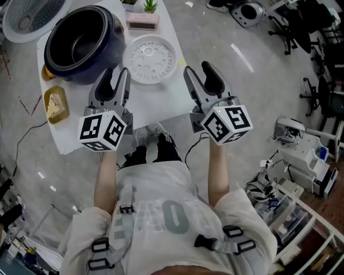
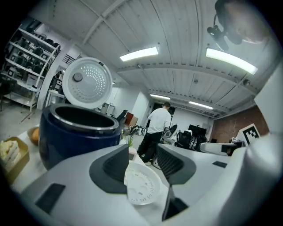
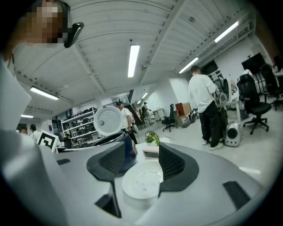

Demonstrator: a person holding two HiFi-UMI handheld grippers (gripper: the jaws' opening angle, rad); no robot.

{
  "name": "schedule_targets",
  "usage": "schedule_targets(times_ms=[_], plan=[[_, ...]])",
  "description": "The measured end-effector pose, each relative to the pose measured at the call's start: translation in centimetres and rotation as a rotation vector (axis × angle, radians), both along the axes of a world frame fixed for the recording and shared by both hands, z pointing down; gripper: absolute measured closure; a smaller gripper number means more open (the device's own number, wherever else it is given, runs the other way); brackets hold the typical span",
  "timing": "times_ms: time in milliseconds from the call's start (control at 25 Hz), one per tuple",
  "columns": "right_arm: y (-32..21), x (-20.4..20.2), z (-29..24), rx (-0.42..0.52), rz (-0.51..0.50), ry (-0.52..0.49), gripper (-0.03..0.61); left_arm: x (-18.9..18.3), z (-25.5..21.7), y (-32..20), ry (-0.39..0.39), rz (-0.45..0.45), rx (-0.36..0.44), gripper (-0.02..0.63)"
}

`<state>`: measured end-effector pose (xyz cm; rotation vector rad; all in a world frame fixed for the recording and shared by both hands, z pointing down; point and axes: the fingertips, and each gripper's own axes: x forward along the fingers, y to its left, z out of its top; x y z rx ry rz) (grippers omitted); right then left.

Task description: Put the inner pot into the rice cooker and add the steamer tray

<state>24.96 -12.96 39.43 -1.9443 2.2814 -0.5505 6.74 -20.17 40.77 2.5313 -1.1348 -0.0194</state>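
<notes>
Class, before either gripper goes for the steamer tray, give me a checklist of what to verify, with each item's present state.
1. Cooker lid open: ok.
2. Pot inside: cannot tell, interior dark.
3. Tray lies flat on table, nothing on it: ok.
4. Left gripper open, empty: ok.
5. Right gripper open, empty: ok.

rice cooker lid [image 1: 27, 19]: cut by picture's top-left corner | potted plant [image 1: 151, 5]: cut by top edge | steamer tray [image 2: 142, 187]: left part behind a jaw, left gripper view | yellow tray [image 1: 55, 105], table [image 1: 156, 105] left edge: contents too small to tell
</notes>
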Motion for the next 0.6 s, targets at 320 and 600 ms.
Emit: schedule_targets(times_ms=[320, 600], plan=[[-3.5, 1.8, 12.4, -0.155, -0.061, -0.161, 0.299, 0.4, 11.3, -2.2, 0.037, -0.028, -0.201, 0.340], [-4.7, 1.1, 19.0, -0.262, -0.109, -0.304, 0.296, 0.7, 17.0, -2.9, 0.057, -0.063, -0.326, 0.341]])
